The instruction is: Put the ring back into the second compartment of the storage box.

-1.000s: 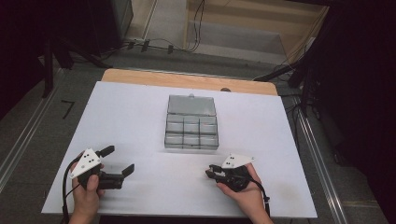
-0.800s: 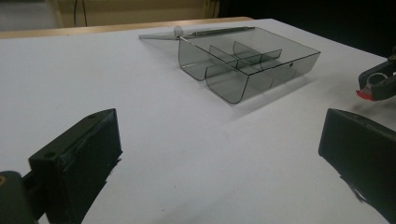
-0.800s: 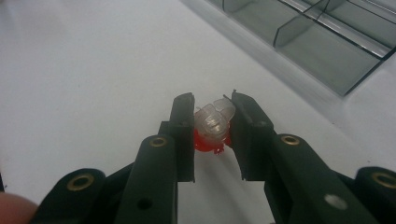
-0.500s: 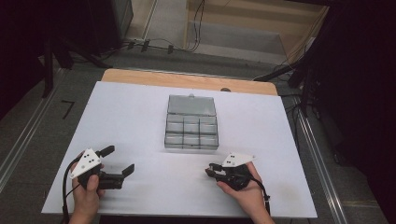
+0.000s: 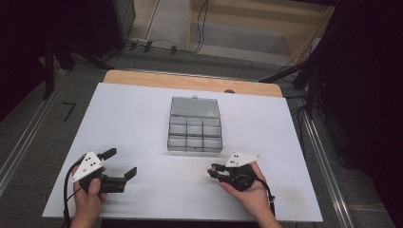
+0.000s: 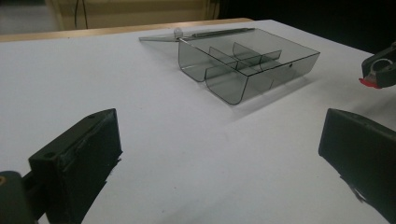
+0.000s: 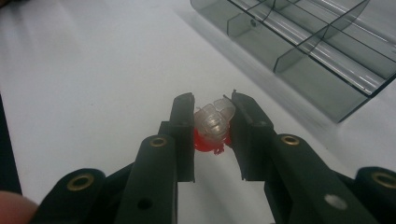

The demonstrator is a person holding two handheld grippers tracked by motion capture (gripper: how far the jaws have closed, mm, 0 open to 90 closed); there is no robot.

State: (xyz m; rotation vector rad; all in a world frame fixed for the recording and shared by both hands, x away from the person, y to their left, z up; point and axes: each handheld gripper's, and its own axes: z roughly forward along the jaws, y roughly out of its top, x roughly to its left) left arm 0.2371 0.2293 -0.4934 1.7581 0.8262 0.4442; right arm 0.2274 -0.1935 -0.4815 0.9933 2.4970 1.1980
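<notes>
A clear grey compartment box (image 5: pixel 195 135) lies in the middle of the white table (image 5: pixel 133 118), its lid (image 5: pixel 195 107) folded flat behind it. My right gripper (image 5: pixel 213 171) rests near the front right, shut on a small clear and red plastic piece (image 7: pixel 214 122) pinched between its jaws just above the table. In the right gripper view the box (image 7: pixel 317 56) lies beyond the gripper (image 7: pixel 212 105), up and to the right. At the front left my left gripper (image 5: pixel 122 162) stands open with nothing between its fingers. From the left gripper (image 6: pixel 219 149) the box (image 6: pixel 247 65) is ahead.
The box's compartments look bare. A wooden strip (image 5: pixel 190 81) edges the far side of the table, with cables on the floor beyond. The right gripper's tip (image 6: pixel 379 70) with the red piece shows at the right edge of the left gripper view.
</notes>
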